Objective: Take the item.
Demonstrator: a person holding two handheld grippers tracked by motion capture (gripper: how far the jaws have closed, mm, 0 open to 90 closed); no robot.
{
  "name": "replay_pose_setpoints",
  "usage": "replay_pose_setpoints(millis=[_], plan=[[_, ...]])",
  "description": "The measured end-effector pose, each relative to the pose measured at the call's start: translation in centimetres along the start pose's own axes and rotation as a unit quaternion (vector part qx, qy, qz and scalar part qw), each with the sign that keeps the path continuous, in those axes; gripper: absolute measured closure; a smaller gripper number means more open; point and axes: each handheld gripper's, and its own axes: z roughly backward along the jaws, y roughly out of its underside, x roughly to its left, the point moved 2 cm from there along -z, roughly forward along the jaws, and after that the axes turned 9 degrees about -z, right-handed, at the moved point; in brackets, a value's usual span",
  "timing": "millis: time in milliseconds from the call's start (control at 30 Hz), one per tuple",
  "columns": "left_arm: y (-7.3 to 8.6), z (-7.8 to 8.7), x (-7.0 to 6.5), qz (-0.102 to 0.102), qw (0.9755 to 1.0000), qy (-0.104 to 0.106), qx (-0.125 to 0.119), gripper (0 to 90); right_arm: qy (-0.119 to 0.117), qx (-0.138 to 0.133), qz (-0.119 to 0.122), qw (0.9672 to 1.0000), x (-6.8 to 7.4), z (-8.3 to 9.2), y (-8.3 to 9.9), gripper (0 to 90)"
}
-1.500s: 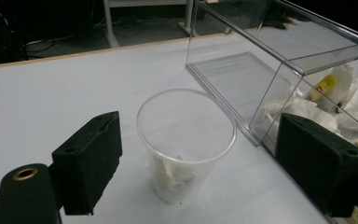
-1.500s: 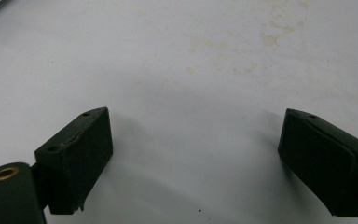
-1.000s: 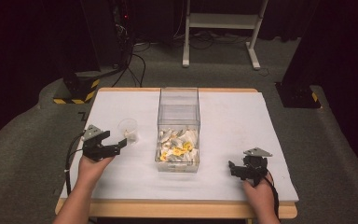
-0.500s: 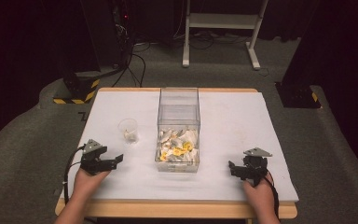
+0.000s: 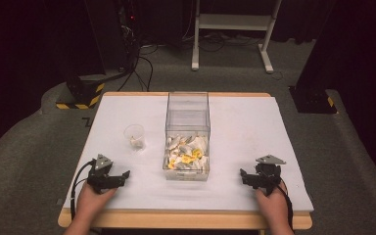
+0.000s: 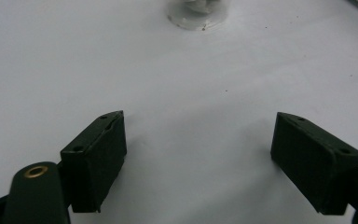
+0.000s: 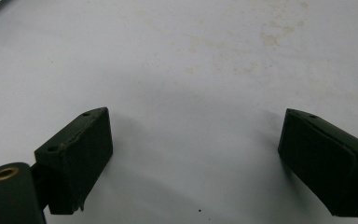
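Withdrawn from the small cup (image 5: 134,136), the left hand-held gripper (image 5: 119,177) rests wide open, cup well ahead, perhaps holding scraps.

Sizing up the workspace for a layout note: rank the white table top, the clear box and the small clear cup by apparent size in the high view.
1. White table top, largest by far.
2. Clear box, mid-table.
3. Small clear cup, smallest, left of the box.

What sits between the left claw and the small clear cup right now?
Nothing visible. The left claw is open above bare white table, and the small clear cup stands ahead of it with only empty tabletop between. The clear bin stands off to the side.
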Motion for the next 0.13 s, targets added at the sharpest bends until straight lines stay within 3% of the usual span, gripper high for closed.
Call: replay_pose_setpoints(millis=[133], plan=[[0.0,-0.01,-0.01,-0.001,1.0,-0.001,0.0,18.5,0.001,-0.001,0.001,1.0,0.0,-0.01,0.0,9.7]])
